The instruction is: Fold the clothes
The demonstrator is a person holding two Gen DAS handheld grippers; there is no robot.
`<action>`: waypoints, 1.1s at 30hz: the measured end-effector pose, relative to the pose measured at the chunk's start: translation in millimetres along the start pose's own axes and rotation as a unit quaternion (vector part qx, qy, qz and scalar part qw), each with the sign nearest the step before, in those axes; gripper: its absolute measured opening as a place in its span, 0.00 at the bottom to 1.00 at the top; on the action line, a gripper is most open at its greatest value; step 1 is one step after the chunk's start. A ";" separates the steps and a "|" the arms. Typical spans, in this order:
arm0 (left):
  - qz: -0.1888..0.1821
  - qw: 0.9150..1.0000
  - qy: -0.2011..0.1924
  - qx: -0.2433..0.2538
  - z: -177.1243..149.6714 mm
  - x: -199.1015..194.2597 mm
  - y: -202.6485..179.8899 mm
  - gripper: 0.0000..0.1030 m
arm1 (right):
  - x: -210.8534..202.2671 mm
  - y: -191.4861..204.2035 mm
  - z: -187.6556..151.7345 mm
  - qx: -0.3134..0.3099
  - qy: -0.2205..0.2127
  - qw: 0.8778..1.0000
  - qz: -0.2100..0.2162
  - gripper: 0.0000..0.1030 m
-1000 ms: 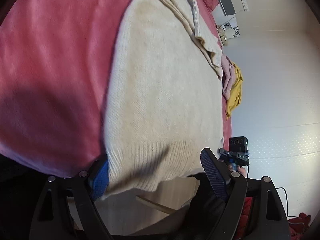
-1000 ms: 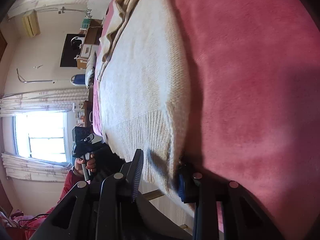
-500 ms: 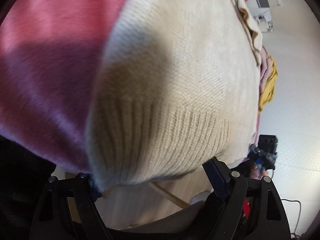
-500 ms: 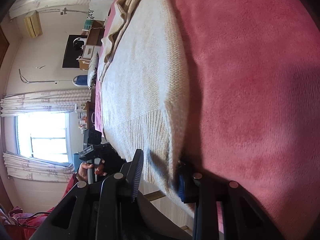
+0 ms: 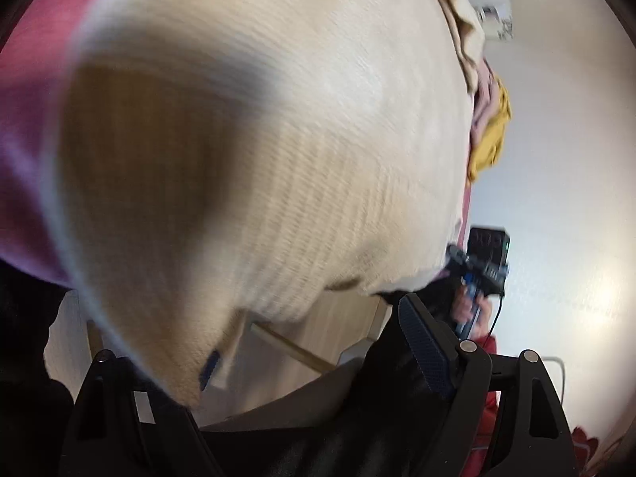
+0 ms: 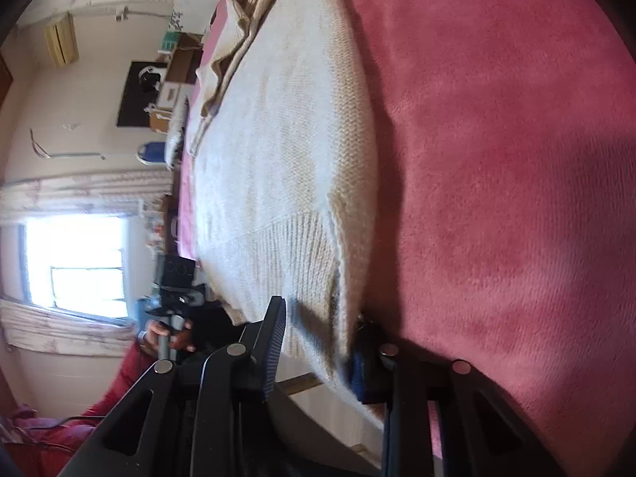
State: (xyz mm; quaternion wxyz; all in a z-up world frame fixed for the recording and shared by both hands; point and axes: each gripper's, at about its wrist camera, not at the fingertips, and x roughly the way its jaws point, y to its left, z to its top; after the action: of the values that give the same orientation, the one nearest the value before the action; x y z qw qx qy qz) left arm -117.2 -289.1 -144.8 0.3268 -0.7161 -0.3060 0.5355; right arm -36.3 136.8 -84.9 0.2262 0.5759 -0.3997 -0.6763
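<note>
A cream knitted sweater [image 5: 278, 127] lies on a red blanket [image 6: 497, 159], its ribbed hem at the near edge. My left gripper [image 5: 314, 357] is open. The hem's left corner drapes over its left finger [image 5: 206, 369], lifted and blurred. The right finger [image 5: 425, 346] stands apart from the cloth. My right gripper [image 6: 318, 342] is open, its jaws on either side of the sweater's [image 6: 286, 167] other hem corner. Whether the pads touch the cloth is unclear.
Pink and yellow clothes [image 5: 489, 135] hang at the blanket's far edge. Pale floor shows under the near edge. A window [image 6: 75, 262], curtains and a cluttered shelf [image 6: 171, 79] show in the right wrist view. Each view shows the other hand-held gripper.
My left gripper has gone in under the hem's left corner and the cloth now bulges up close to the camera. My right gripper has stayed at the other corner.
</note>
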 end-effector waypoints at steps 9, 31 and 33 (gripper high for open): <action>0.015 0.999 -0.020 0.032 -3.3 -3.5 -12.0 0.64 | 4.1 26.4 -5.8 -0.045 -0.003 0.997 -0.061 0.25; 0.081 0.990 -0.019 0.110 -24.5 -12.7 -37.0 0.11 | -11.0 24.1 -10.7 0.012 -0.015 1.000 0.015 0.07; 0.066 0.992 -0.031 0.100 -32.2 -23.2 -32.3 0.11 | -18.9 21.0 -9.8 0.024 -0.034 0.998 0.043 0.07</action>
State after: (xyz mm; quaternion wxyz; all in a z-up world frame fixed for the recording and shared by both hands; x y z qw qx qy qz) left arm -94.5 -292.6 -99.1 0.3508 -0.6816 -0.2131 0.6058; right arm -25.7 136.4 -56.9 0.2275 0.5400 -0.4478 -0.6754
